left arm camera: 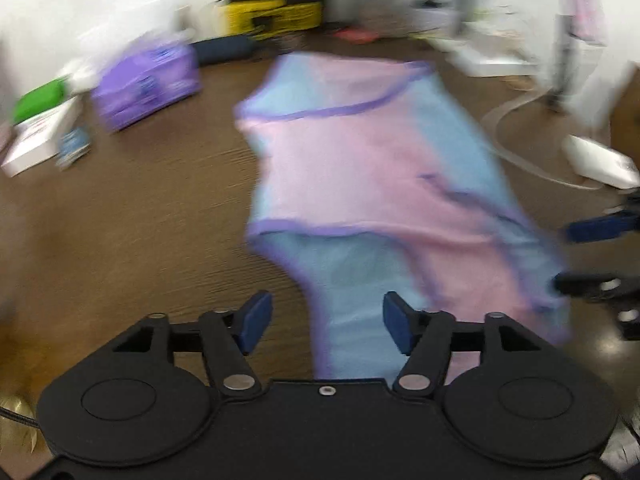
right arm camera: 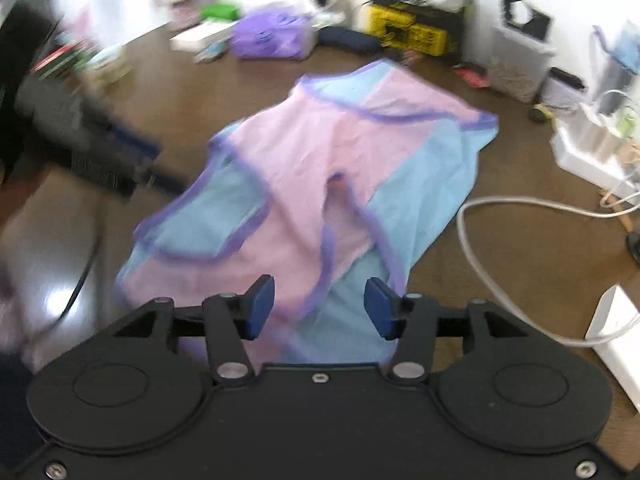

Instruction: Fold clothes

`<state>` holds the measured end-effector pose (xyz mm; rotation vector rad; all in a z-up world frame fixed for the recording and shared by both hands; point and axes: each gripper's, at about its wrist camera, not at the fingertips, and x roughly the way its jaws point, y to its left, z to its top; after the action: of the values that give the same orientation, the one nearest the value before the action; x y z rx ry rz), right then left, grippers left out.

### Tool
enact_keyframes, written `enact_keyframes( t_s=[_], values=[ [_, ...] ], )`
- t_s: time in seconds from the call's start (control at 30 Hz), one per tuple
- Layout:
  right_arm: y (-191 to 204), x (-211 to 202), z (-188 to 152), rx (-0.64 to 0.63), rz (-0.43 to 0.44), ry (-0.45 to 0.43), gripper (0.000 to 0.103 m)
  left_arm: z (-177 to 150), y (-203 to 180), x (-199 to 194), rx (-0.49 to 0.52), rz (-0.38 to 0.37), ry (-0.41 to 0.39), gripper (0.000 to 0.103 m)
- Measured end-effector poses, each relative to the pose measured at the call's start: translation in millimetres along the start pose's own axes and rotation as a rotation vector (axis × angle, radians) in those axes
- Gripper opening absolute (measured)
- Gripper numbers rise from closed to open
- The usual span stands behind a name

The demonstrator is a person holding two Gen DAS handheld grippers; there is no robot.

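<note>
A pink and blue garment (left arm camera: 360, 168) (right arm camera: 320, 184) with purple trim lay spread on the brown table (left arm camera: 140, 220) (right arm camera: 520, 248), near the middle of it, with one end reaching toward the far edge and the other end close to the near edge. Parts of it were folded over, so pink cloth lay on top of blue cloth. The left gripper (left arm camera: 326, 322) hung above the near end of the garment with its two blue pads wide apart and nothing between them. The right gripper (right arm camera: 320, 308) also hung above the near end, with its pads wide apart and nothing pinched. In the left wrist view the right gripper showed at the right edge, just beside the garment. A purple pack (left arm camera: 146, 84) (right arm camera: 272, 38) sat near the far left corner of the table. A yellow and black box (left arm camera: 272, 14) (right arm camera: 408, 30) stood at the far edge, with a dark blue pouch (left arm camera: 224, 50) (right arm camera: 348, 40) just beside it. A white cable (right arm camera: 500, 240) curled on the table to the right of the garment. Both views were blurry, so small things at the back were hard to make out.
</note>
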<state>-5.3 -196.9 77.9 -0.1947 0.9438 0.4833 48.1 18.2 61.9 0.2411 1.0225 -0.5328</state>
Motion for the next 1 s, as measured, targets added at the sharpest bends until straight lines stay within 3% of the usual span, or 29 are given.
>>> enact_keyframes(
  t_s=[0.03, 0.1, 0.13, 0.17, 0.2, 0.23, 0.47, 0.53, 0.6, 0.67, 0.77, 0.87, 0.93, 0.97, 1.0],
  values=[
    [1, 4, -3, 0.008, 0.022, 0.025, 0.053, -3, -8, 3, 0.059, -0.03, 0.014, 0.068],
    [1, 14, -8, 0.018, 0.05, 0.062, 0.037, -10, -24, 13, 0.169, -0.035, 0.045, 0.066],
    [2, 18, -9, 0.021, 0.052, 0.07, 0.034, -12, -29, 18, 0.197, -0.036, 0.065, 0.056],
    [4, 21, -10, 0.026, 0.057, 0.08, 0.028, -13, -31, 24, 0.2, -0.036, 0.085, 0.04],
    [4, 23, -11, 0.035, 0.064, 0.092, 0.01, -13, -31, 30, 0.183, -0.032, 0.116, 0.033],
    [4, 24, -13, 0.049, 0.069, 0.112, 0.002, -13, -29, 35, 0.154, -0.025, 0.142, 0.03],
    [-4, 16, -27, 0.15, 0.091, 0.251, 0.003, -12, -26, 36, 0.132, -0.011, 0.158, 0.03],
    [2, 11, -26, 0.132, 0.083, 0.264, 0.011, -11, -27, 36, 0.128, -0.002, 0.154, 0.031],
    [5, 5, -21, 0.109, 0.058, 0.216, 0.033, -11, -27, 34, 0.135, 0.002, 0.151, 0.032],
    [7, 3, -13, 0.076, 0.056, 0.141, 0.034, -12, -26, 31, 0.144, 0.003, 0.149, 0.034],
    [8, 11, -4, 0.035, 0.101, 0.094, 0.034, -14, -25, 30, 0.149, 0.004, 0.156, 0.037],
    [14, 30, 0, -0.002, 0.172, 0.149, 0.032, -15, -25, 29, 0.142, 0.006, 0.154, 0.037],
    [14, 33, 0, -0.007, 0.181, 0.155, 0.021, -16, -25, 28, 0.139, 0.007, 0.152, 0.037],
    [11, 32, 1, -0.003, 0.171, 0.148, 0.008, -17, -25, 28, 0.137, 0.007, 0.149, 0.038],
    [9, 30, 1, 0.0, 0.162, 0.141, 0.007, -18, -25, 28, 0.136, 0.008, 0.145, 0.038]
  ],
)
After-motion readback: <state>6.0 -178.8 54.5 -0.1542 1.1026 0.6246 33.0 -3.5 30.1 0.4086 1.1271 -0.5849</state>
